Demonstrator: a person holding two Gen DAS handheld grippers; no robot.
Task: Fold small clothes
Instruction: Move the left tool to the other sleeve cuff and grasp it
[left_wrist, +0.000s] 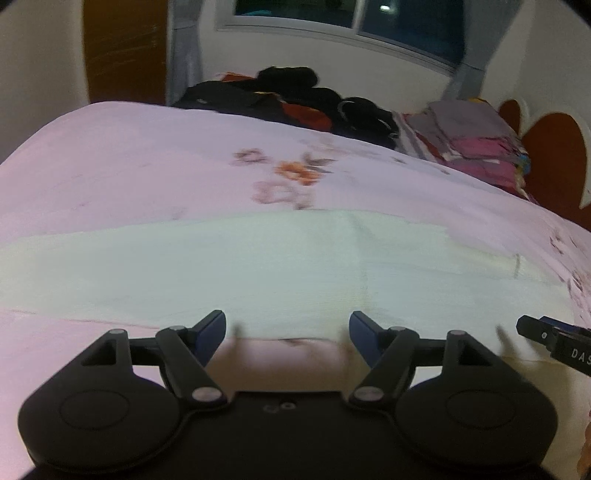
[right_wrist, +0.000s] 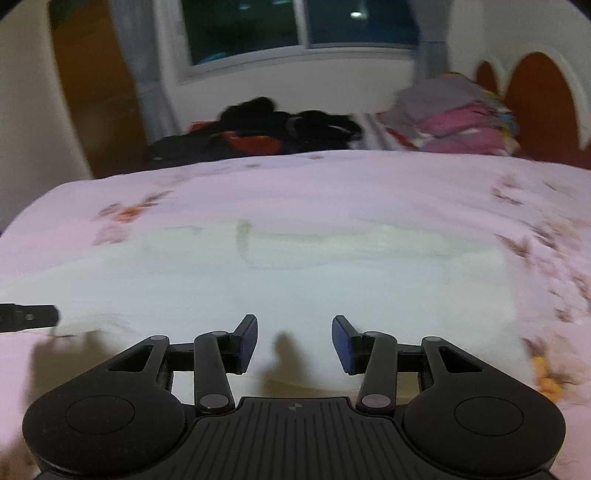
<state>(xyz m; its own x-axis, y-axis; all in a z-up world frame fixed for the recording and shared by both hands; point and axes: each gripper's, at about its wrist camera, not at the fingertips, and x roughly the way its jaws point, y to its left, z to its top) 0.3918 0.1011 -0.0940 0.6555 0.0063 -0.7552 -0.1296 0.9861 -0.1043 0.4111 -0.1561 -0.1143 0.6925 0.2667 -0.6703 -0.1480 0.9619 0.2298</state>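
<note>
Lying flat across the middle of both frames is the cloth (left_wrist: 258, 266), a pale, whitish piece spread on the bed (left_wrist: 110, 155); the sheet is pink with a flower print, orange blooms in the upper middle of the left wrist view. Left hand-held gripper (left_wrist: 287, 334) sits at the bottom centre of its frame with jaws wide apart and nothing between them; the blue pads (left_wrist: 212, 334) hang just over the near edge of the cloth, and whether they touch it is hard to say with the blur. Right hand-held gripper (right_wrist: 294, 341) is the same story, jaws apart, empty, with the cloth's surface showing in the gap; its tip also pokes in at the right edge of the left view, and the left one's tip shows at the left edge of the right view. Cloth has a crease running down its middle and a small grey mark toward the right. Far side of the bed, upper centre: dark clothes (left_wrist: 288, 96) in a heap; upper right: a folded stack (left_wrist: 476, 140), grey on top, pink below. Window (left_wrist: 351, 18) across the top, dark outside.
</note>
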